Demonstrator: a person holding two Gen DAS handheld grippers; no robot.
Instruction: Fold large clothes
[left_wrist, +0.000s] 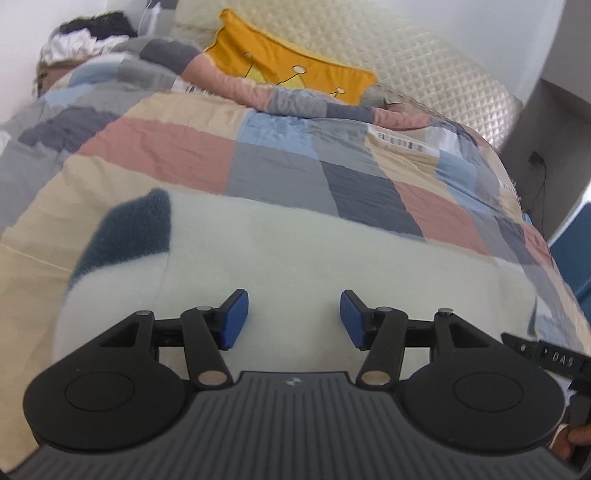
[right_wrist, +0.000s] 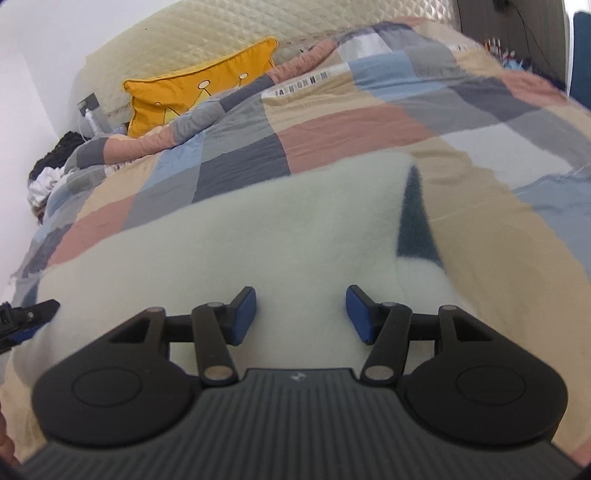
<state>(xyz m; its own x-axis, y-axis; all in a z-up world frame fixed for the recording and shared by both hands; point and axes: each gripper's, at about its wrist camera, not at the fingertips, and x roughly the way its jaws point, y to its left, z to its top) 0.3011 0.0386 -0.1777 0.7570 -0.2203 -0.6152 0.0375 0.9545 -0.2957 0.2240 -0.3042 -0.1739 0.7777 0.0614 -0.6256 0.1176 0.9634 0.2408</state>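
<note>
The fleece (left_wrist: 295, 251) lies flat on the bed (left_wrist: 166, 155), its near edge under both half-open, empty claws: left claw (left_wrist: 294, 319), right claw (right_wrist: 301, 314).

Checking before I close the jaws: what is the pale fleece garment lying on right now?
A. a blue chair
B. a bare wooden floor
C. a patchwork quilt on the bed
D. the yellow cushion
C: the pale fleece garment is spread on the patchwork quilt, with the yellow cushion farther back near the headboard.
</note>
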